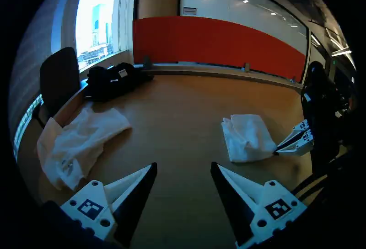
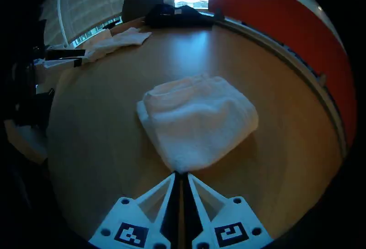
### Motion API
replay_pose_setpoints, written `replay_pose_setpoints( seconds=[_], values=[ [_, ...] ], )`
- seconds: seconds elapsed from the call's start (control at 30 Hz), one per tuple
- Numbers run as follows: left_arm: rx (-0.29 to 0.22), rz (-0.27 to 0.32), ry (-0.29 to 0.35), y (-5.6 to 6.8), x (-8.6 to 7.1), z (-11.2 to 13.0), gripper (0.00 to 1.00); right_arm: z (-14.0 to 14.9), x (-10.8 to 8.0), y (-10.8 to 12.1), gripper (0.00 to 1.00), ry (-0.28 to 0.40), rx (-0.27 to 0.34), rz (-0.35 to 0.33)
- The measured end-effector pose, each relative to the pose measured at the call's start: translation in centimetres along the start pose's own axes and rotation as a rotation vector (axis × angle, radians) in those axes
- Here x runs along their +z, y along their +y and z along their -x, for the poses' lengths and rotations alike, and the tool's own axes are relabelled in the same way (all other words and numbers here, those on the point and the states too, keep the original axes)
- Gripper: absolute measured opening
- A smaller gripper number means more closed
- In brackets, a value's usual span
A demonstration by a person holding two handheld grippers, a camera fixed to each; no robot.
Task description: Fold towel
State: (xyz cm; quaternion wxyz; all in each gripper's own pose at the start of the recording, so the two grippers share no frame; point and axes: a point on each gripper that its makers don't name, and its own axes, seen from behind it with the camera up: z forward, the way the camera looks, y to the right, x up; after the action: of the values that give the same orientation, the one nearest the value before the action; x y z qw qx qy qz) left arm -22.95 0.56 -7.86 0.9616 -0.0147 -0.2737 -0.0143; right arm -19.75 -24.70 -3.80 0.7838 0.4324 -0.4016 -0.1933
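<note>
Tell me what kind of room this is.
Probably an office meeting room: a large wooden table, an office chair beside a window onto city towers, and a red-banded glass partition along the far side.

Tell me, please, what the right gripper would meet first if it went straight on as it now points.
The folded towel: its near edge lies directly ahead of the right gripper, at its shut fingertips, possibly touching them.

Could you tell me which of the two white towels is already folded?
The towel at the right gripper's tips is a neat bundle; the other towel lies crumpled.
</note>
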Motion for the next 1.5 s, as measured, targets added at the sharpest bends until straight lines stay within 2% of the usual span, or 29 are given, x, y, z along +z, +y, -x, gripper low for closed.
replay_pose_setpoints(
  seconds=[0.37,0.8,1.0,1.5],
  values=[
    [0.001,0.001,0.006,0.1,-0.1,-0.3,0.86,-2.9,-1.9,1.1,0.06,0.08,-0.002,0.038],
    [0.009,0.005,0.019,0.2,-0.4,-1.3,0.87,-9.4,-7.0,3.2,0.06,0.211,-0.04,0.103],
    [0.015,0.01,0.028,0.4,-0.5,-1.9,0.87,-11.5,-9.3,3.9,0.06,0.258,-0.051,0.124],
    [0.021,0.027,0.035,1.3,-0.6,-2.4,0.86,-11.9,-13.0,6.0,0.06,0.291,-0.035,0.166]
  ],
)
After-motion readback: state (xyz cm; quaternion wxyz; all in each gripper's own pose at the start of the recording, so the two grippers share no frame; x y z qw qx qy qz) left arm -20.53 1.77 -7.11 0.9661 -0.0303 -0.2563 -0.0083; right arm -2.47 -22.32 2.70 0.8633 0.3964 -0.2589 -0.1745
